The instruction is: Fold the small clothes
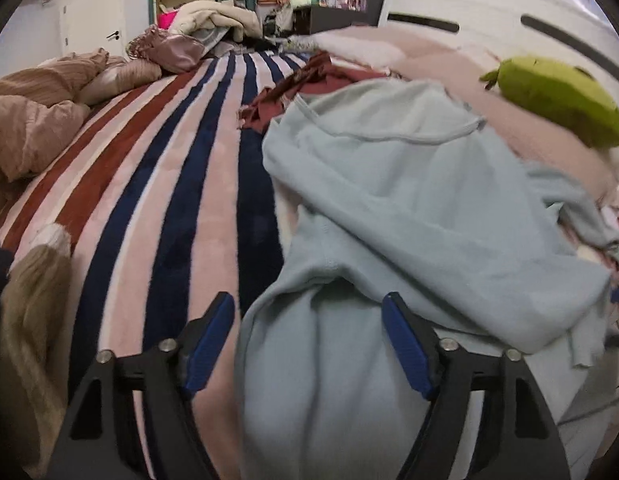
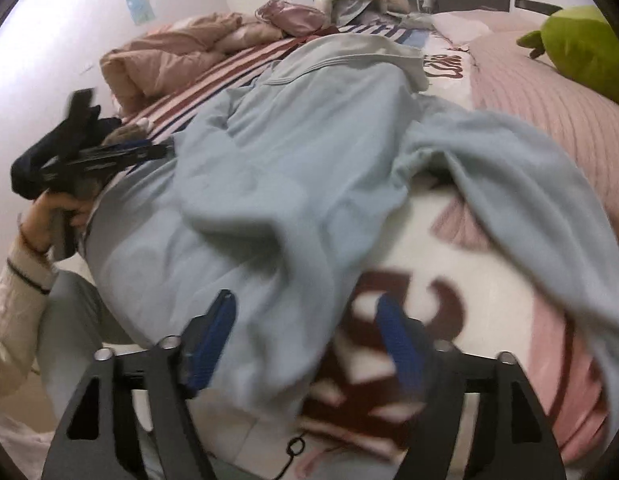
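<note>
Pale-blue soft cotton garment lies rumpled on the bed's striped plush blanket, not yet flat enough to fold. Both the left gripper and right gripper hang over its near hem, fingers apart and gripping nothing, probably placed to pinch and spread it.

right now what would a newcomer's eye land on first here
The pale blue garment sprawls crumpled across the middle of the bed, over the striped blanket. A bright green plush toy sits at the far right on pink bedding. Both grippers hover open over the garment's near edge.
</note>
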`<action>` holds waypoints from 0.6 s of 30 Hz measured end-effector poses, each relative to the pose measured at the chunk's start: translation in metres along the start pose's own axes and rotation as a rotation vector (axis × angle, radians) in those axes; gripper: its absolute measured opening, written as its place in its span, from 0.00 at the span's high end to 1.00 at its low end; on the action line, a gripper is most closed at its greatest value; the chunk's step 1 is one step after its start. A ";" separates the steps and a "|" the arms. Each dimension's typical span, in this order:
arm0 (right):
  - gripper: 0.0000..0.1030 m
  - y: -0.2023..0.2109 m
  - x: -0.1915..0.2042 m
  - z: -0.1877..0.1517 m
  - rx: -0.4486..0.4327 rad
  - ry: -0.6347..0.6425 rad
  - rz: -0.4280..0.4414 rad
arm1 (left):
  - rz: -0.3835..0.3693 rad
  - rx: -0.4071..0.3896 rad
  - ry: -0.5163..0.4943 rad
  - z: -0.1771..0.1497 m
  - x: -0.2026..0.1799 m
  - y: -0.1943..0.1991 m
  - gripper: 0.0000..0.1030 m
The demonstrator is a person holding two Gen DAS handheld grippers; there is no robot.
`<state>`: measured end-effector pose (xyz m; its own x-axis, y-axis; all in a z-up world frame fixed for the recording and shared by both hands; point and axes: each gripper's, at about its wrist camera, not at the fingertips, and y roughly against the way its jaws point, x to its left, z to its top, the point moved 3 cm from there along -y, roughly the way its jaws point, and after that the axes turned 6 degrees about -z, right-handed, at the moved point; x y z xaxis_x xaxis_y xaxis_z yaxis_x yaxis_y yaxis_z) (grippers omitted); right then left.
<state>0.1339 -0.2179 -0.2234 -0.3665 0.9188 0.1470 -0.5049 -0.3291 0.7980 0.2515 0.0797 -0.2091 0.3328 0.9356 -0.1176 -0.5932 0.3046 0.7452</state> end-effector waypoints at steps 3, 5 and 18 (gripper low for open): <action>0.27 -0.013 0.018 -0.006 0.016 0.006 -0.036 | 0.003 0.035 -0.015 -0.002 -0.002 -0.011 0.64; 0.67 -0.013 0.022 -0.007 0.006 0.050 -0.141 | 0.061 0.032 -0.014 -0.002 0.000 -0.013 0.93; 0.99 0.032 -0.040 0.001 -0.002 0.005 -0.343 | 0.163 -0.012 0.065 0.004 0.023 -0.011 0.92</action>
<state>0.1329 -0.2655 -0.2033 -0.1785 0.9750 -0.1323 -0.6009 -0.0015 0.7993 0.2687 0.0967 -0.2172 0.1836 0.9823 -0.0378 -0.6442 0.1493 0.7502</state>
